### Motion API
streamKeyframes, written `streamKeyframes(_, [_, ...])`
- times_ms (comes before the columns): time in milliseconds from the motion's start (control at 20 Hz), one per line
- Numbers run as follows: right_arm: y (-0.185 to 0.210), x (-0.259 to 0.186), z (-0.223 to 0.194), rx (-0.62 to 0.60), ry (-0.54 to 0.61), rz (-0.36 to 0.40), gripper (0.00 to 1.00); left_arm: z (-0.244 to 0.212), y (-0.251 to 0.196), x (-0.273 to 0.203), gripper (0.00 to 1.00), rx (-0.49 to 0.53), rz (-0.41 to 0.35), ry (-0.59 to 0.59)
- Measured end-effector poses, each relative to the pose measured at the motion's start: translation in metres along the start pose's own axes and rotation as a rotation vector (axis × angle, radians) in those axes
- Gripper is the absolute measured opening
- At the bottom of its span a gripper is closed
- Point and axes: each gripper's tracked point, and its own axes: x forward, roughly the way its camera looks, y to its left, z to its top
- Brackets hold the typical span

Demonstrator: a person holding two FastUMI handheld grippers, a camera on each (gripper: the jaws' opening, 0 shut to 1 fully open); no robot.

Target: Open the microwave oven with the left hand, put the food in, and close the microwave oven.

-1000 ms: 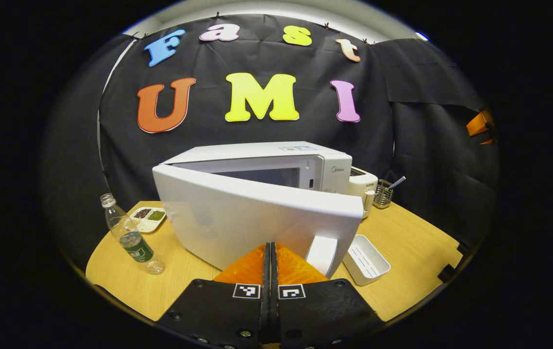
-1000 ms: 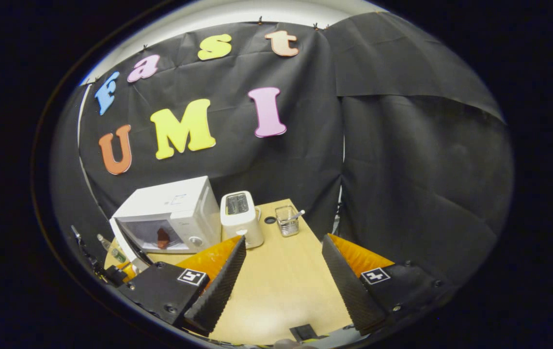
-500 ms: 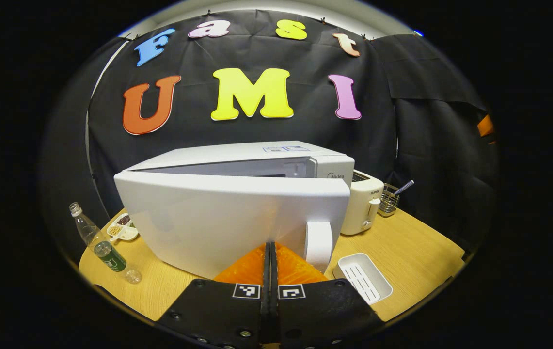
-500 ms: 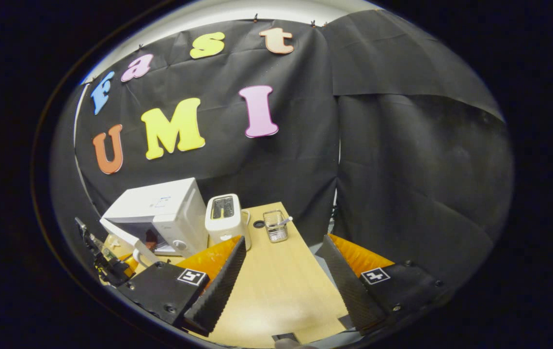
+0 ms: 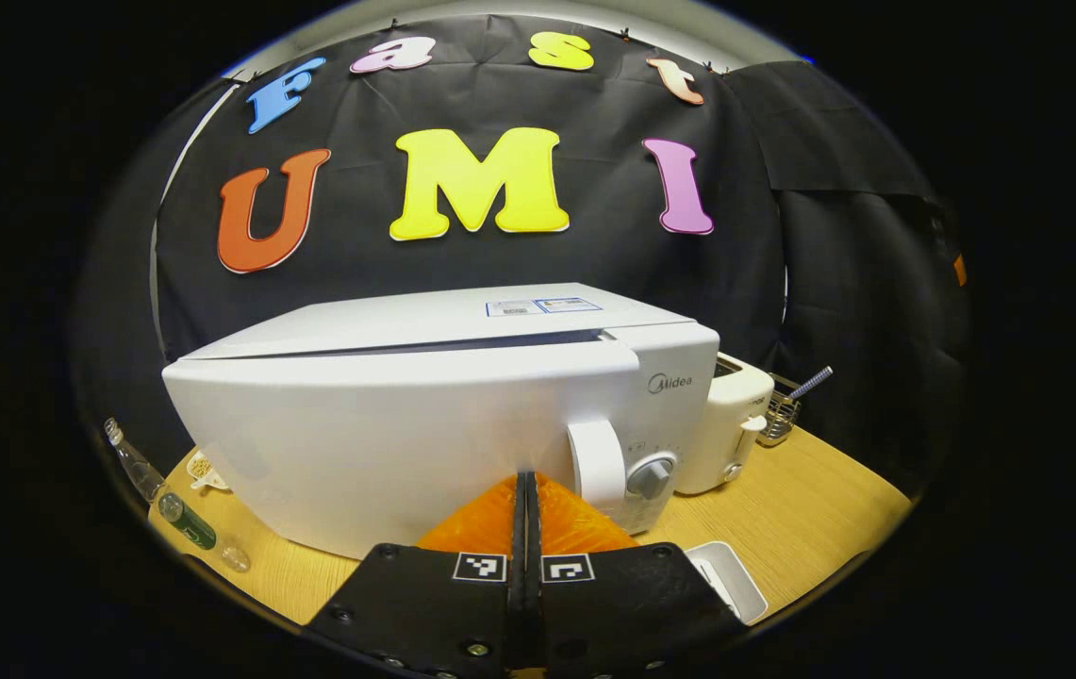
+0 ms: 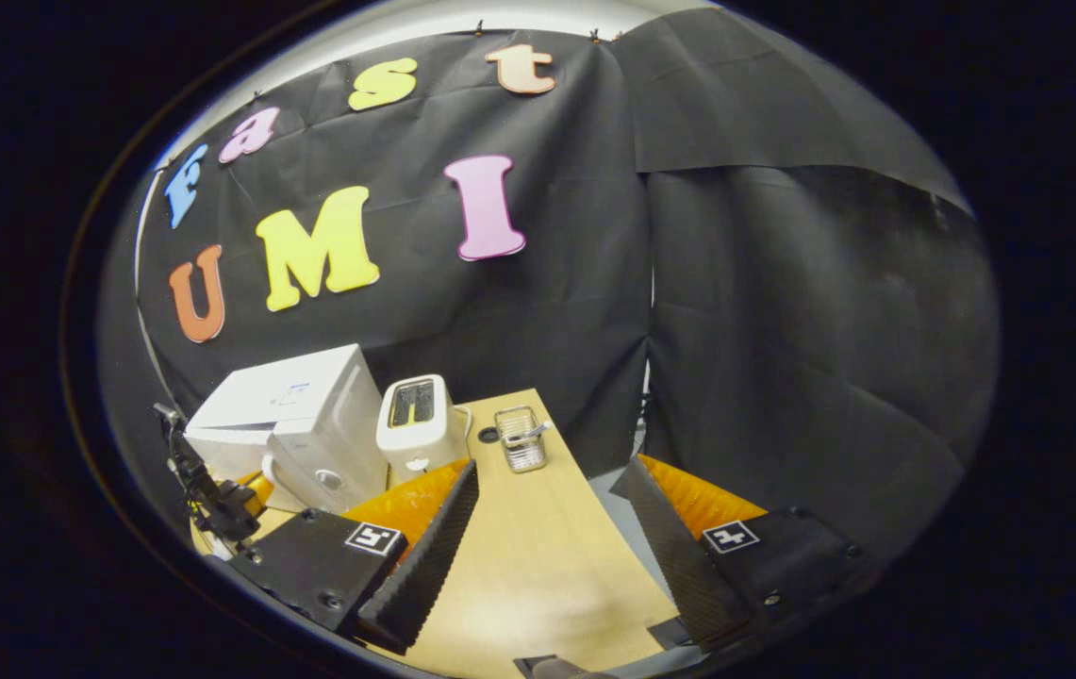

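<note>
Microwave oven (image 5: 443,415) door (image 5: 387,443) now nearly flush, a thin gap left along its top; a second ago it stood well ajar. Left gripper (image 5: 525,490) jaws clenched, empty, pressed against the door ahead. Right gripper (image 6: 547,538) jaws released above the desk (image 6: 538,566). Closing nearly complete.

Even, fairly bright overhead light with soft shadows, faint glare on the worktop (image 6: 538,575), sharp centres, strong fisheye bending, perhaps slight blur at edges
</note>
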Motion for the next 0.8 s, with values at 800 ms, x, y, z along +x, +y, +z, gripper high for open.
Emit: streamKeyframes(800, [0.017, -0.021, -0.001, 0.016, -0.02, 0.03, 1.0, 0.002, 0.011, -0.026, 0.0, -0.043, 0.044, 0.012])
